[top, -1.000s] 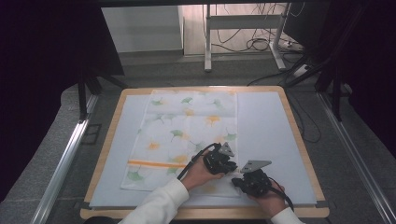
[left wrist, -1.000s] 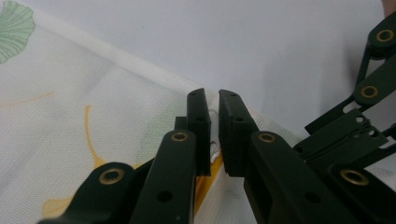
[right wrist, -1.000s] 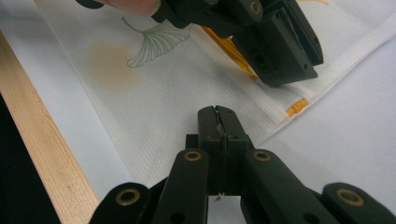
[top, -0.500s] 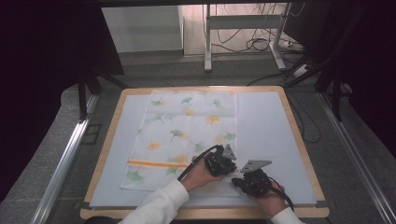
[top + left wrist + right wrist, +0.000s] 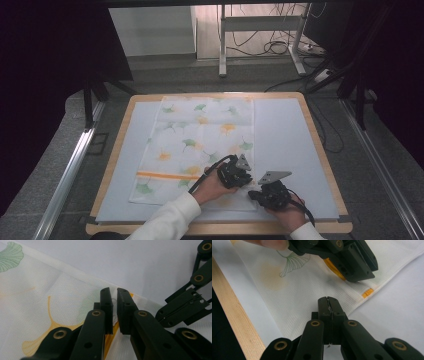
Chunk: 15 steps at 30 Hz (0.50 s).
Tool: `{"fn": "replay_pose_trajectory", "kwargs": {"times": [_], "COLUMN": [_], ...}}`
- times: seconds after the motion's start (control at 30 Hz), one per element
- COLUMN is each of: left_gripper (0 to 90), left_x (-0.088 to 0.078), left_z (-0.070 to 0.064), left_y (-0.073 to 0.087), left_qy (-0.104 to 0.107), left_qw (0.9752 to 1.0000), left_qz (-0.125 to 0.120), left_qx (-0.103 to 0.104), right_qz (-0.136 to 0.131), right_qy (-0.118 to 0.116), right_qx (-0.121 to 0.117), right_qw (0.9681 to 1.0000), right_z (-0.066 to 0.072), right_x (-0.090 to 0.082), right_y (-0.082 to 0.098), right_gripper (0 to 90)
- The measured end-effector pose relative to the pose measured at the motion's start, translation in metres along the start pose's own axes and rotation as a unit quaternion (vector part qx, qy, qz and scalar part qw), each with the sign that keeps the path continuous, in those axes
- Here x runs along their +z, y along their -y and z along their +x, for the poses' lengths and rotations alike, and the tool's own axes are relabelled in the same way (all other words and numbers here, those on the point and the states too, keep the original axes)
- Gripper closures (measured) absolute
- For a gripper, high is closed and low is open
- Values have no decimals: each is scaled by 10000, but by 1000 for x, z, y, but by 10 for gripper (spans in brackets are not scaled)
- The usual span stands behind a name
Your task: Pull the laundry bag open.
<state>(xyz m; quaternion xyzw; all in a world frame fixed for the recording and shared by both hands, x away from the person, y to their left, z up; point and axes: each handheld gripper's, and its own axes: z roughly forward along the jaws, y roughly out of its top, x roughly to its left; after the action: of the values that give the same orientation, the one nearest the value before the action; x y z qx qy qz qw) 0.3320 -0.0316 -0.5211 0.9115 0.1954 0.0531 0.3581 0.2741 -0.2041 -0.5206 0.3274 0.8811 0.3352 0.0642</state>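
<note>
A white cloth (image 5: 200, 135) printed with green and yellow ginkgo leaves lies flat on the pale mat (image 5: 285, 140). An orange stripe (image 5: 160, 175) crosses its near end. Both grippers are at the cloth's near right corner. My left gripper (image 5: 247, 180) is shut, and in the left gripper view (image 5: 115, 300) a small fold of the cloth (image 5: 50, 290) sits between its pads. My right gripper (image 5: 252, 194) lies just nearer and to the right. Its jaws (image 5: 329, 302) are shut over the cloth's edge (image 5: 312, 297), with a thin pale sliver showing between them. The left gripper (image 5: 359, 270) rests on the stripe beyond.
The mat lies on a wooden-rimmed table (image 5: 327, 165); the near rim (image 5: 239, 322) is close to my right gripper. Metal rails (image 5: 70, 170) run along both sides. Desk legs and cables (image 5: 270, 45) stand on the floor behind.
</note>
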Motion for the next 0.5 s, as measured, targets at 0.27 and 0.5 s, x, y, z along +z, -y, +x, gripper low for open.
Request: {"fn": "replay_pose_trajectory", "kwargs": {"times": [0.27,0.5], "left_gripper": [843,844], "left_x": [-1,-4], "left_z": [-1,0], "left_y": [0,2], "left_qy": [-29,-56], "left_qw": [10000,9999], "left_qz": [49,118], "left_qx": [28,57], "right_qz": [12,28], "right_qy": [-124,-152], "right_qx": [269,392], "right_qw": [9996,9991], "right_z": [-4,-5], "right_x": [0,0], "right_y": [0,-1], "right_gripper": [891,892]}}
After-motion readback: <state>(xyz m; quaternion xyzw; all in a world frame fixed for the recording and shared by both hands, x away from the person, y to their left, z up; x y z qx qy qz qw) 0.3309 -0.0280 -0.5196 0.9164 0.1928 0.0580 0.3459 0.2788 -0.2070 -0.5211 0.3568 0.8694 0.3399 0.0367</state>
